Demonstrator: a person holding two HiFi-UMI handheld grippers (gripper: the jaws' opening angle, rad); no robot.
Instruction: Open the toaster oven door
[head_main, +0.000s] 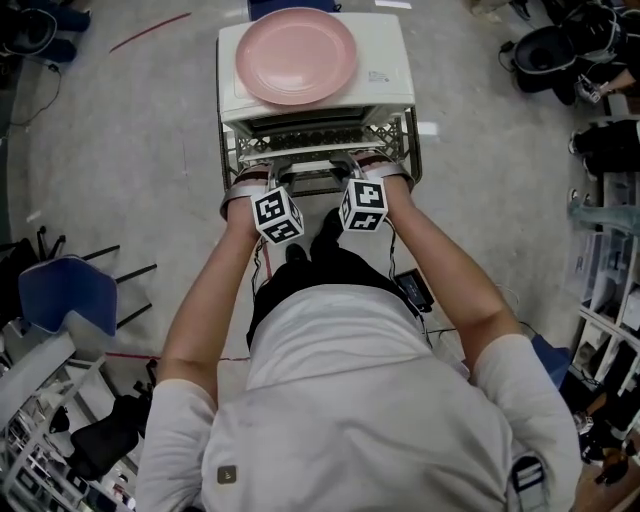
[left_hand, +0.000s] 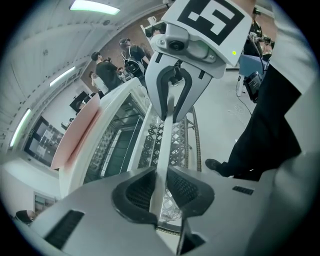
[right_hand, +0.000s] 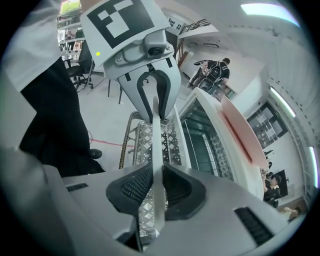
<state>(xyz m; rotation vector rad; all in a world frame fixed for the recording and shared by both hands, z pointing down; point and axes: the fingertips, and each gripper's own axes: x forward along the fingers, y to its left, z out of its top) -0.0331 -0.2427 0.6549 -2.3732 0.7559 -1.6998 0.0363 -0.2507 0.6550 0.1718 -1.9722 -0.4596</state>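
The toaster oven (head_main: 390, 75) stands at top centre, with a pink plate (head_main: 296, 55) on it. The left gripper (left_hand: 161, 189) and right gripper (right_hand: 156, 189) both clench its white door handle (left_hand: 169, 140). The door seems partly lowered. The next move, I judge, is an even pull downward.

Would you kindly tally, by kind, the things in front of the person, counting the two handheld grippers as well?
toaster oven: 1
pink plate on top of it: 1
wire rack beneath it: 1
grippers, both shut on the oven's door handle: 2 (left gripper, right gripper)
total: 5
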